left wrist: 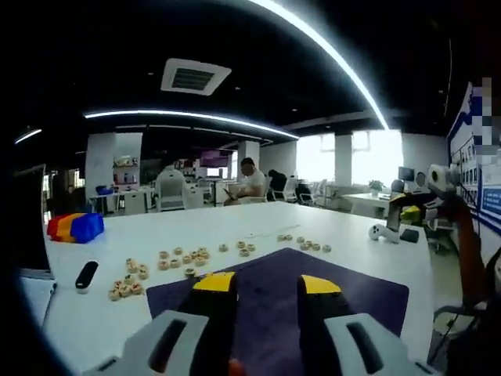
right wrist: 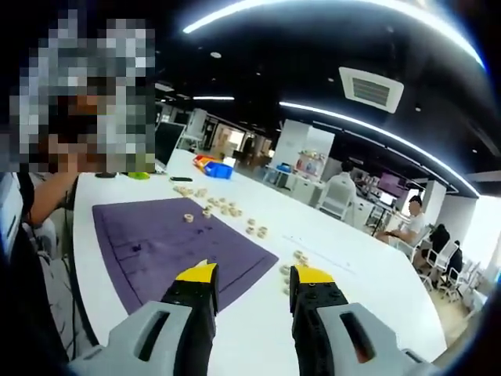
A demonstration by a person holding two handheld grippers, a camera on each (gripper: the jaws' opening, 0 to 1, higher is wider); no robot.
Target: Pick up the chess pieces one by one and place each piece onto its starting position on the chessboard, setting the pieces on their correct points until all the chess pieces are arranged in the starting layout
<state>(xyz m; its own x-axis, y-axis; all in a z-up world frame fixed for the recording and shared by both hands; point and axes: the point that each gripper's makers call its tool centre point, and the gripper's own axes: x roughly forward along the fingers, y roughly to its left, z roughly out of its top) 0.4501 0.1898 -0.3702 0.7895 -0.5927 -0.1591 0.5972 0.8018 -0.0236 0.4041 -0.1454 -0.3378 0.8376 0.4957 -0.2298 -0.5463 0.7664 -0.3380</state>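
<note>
Chess pieces [left wrist: 184, 257] lie scattered on the white table [left wrist: 344, 251] just beyond the purple chessboard mat [left wrist: 266, 294], one resting on the mat's far edge. My left claw [left wrist: 262, 286] and right claw [right wrist: 246, 274] hover over the mat, both wide apart and holding nothing.

left gripper [left wrist: 262, 283] – jaws apart, right gripper [right wrist: 249, 273] – jaws apart

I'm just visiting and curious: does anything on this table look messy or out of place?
The round wooden chess pieces lie scattered in loose clusters on the white table beside the purple chessboard mat, not on their points. One piece sits on the mat.
</note>
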